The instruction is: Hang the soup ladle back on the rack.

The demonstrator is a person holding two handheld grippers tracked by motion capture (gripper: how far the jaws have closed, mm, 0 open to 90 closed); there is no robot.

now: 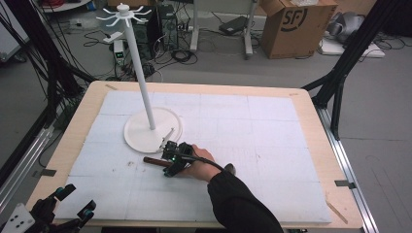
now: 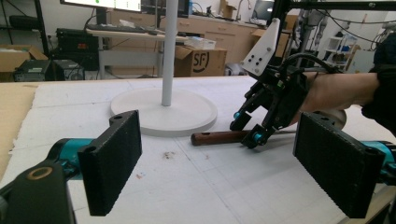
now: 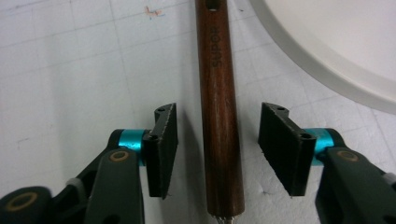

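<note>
Down at the near left corner of the desk (image 1: pixel 92 97) the left gripper (image 1: pixel 73 201) sits idle, its jaws spread wide with nothing between them; from its own view the pads (image 2: pixel 112 158) are black and finely ribbed, on teal collars. Ahead of it and off to its right stands a white stand (image 1: pixel 145 97), a tall thin pole rising from a round flat base, with a ring of short hooks at the top. Just this side of that base lies a utensil handle (image 3: pixel 219 116): a slim round rod of dark reddish-brown wood, smooth and slightly glossy, with small lettering pressed along it, a little hole near the far end, and a bit of metal showing at the near end. The right gripper (image 3: pixel 217 149) hangs directly over it, jaws apart, one on each side of the wood and not touching it. In the left gripper view the rod rests flat on the white foam sheet (image 2: pixel 196 186), passing under that gripper's tips. The person's hand (image 1: pixel 197 169) and dark sleeve (image 1: pixel 238 204) reach in behind it.
</note>
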